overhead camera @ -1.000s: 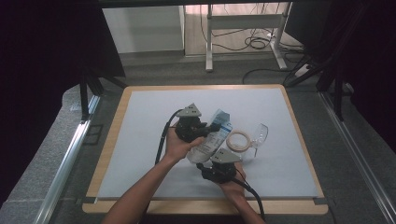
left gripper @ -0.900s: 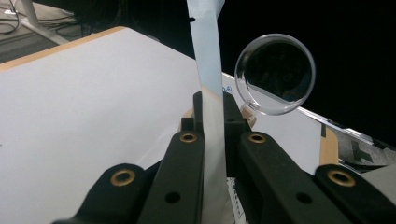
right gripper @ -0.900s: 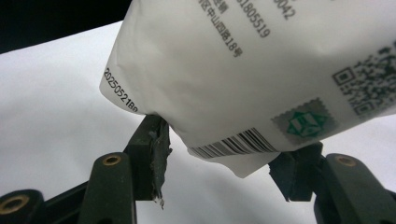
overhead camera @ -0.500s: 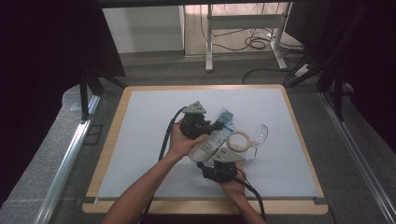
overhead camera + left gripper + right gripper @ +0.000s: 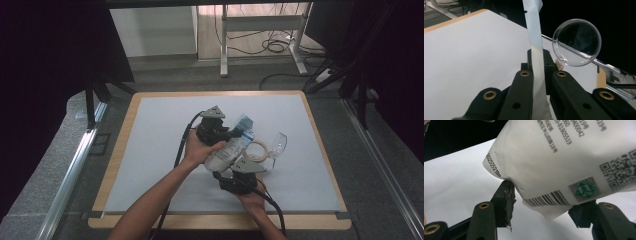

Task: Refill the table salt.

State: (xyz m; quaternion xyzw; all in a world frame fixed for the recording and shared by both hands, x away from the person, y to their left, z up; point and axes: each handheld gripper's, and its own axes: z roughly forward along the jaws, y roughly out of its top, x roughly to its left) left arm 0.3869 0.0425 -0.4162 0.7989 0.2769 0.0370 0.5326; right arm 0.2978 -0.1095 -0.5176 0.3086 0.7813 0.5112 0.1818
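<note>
At table's near edge: R gripper point(image 5: 237, 165) is clamping bottom of white pouch point(image 5: 564, 162) | mid-table: L gripper point(image 5: 537, 65) is pinching pouch's flat top seal, jaws fully closed on it | pouch is hanging tilted betw. both, above mat | step: prob. tearing open | next: pull apart, pour twd glass point(image 5: 276, 146) beyond

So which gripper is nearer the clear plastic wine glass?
Left. The left gripper, pinching the white bag's top, sits beside the glass; the right gripper grips the bag's bottom, slightly farther off.

Tilted white printed pouch point(image 5: 231, 148) aloft
</note>
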